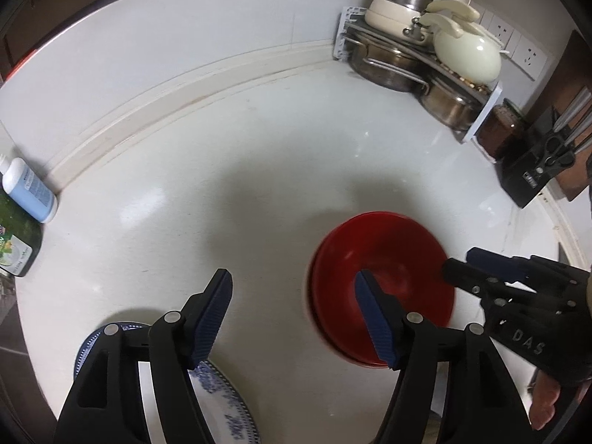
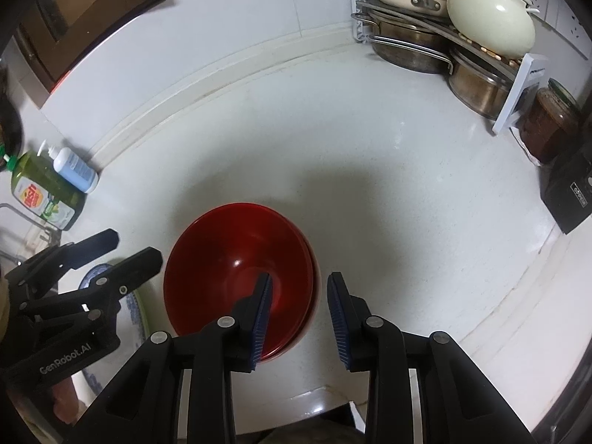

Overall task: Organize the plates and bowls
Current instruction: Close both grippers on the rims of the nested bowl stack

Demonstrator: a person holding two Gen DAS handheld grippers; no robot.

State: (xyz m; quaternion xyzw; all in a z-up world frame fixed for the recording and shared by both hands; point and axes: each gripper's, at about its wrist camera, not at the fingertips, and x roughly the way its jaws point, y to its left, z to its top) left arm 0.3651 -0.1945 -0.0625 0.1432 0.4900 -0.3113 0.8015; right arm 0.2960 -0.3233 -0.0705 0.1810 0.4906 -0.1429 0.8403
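Note:
Two red bowls, nested one in the other, (image 1: pixel 392 255) sit on the white counter and also show in the right wrist view (image 2: pixel 229 248). A blue-and-white patterned plate (image 1: pixel 229 399) lies at the counter's front left, partly under my left gripper; its rim shows in the right wrist view (image 2: pixel 134 307). My left gripper (image 1: pixel 294 281) is open and empty, just left of the bowls, and appears in the right wrist view (image 2: pixel 137 248). My right gripper (image 2: pixel 299 283) is open, its jaws either side of the bowls' right rim; it shows in the left wrist view (image 1: pixel 457 262).
A corner rack (image 1: pixel 477 111) with steel pots (image 1: pixel 384 63) and cream cookware (image 1: pixel 466 55) stands at the back right. A black knife block (image 1: pixel 536 166) and a jar (image 2: pixel 551 125) are at the right. A green dish-soap bottle (image 2: pixel 44 192) and a blue pump bottle (image 2: pixel 74 170) stand at the left.

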